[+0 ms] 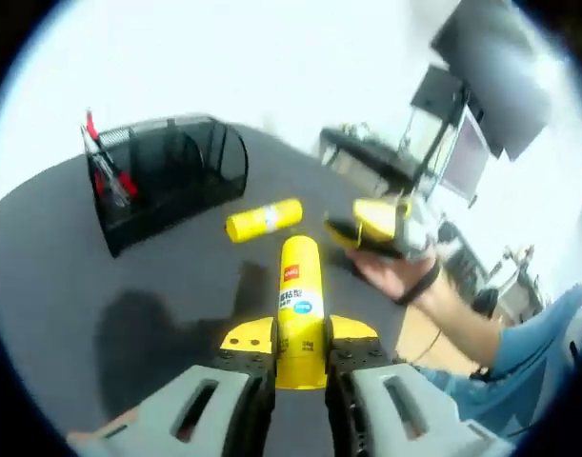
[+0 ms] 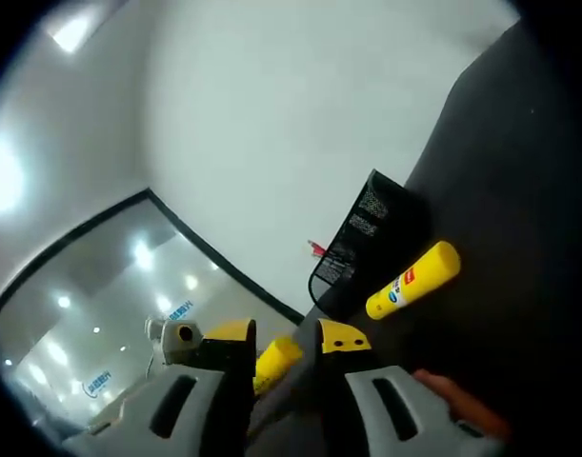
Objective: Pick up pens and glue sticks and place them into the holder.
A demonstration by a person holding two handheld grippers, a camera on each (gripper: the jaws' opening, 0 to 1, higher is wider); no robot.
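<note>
While pinching a yellow glue stick [image 1: 300,314] upright in the left claw [image 1: 301,354], black mesh holder [image 1: 167,176] sits ahead and to its left on the worktop [image 1: 62,276]; nearer than right claw [image 2: 283,345], spread, nothing gripped.

2 glue sticks [image 1: 301,314] [image 1: 263,220], 1 mesh holder [image 1: 167,176] w/ red pens [image 1: 108,171] inside.

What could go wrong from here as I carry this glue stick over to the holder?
The left gripper holds its glue stick only near the base, so it could pivot or slip. The mesh holder already has red pens inside, which could block entry. A second glue stick lies along the approach and might get knocked.
</note>
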